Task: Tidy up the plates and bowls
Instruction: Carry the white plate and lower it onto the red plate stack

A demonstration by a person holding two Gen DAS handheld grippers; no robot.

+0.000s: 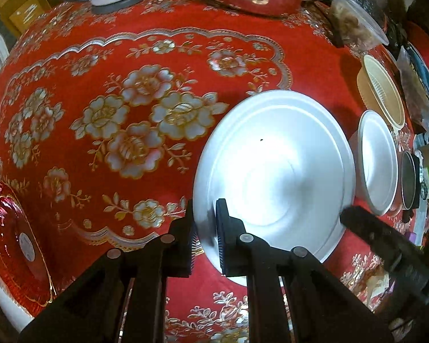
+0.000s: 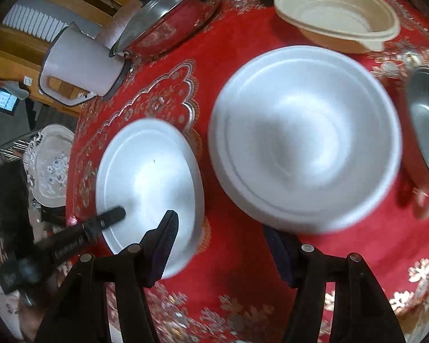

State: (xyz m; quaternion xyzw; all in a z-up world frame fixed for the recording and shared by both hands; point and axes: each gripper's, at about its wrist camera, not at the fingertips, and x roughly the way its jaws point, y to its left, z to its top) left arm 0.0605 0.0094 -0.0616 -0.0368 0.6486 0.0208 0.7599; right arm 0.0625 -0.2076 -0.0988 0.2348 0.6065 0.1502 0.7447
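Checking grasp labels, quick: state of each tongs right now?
Left tongs: shut on the rim of the white plate.
Right tongs: open, holding nothing, near the white bowl.

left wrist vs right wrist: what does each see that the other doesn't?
Only the left wrist view: a red gold-trimmed glass plate at the table's left edge, and a clear plastic lidded container at the far right.

Only the right wrist view: a silver embossed tray off the table's left side.

Both: the flat white round plate, its near rim between the left gripper jaws; the white bowl; the beige plastic bowl; the lidded steel pan; the white jug; the red floral tablecloth.
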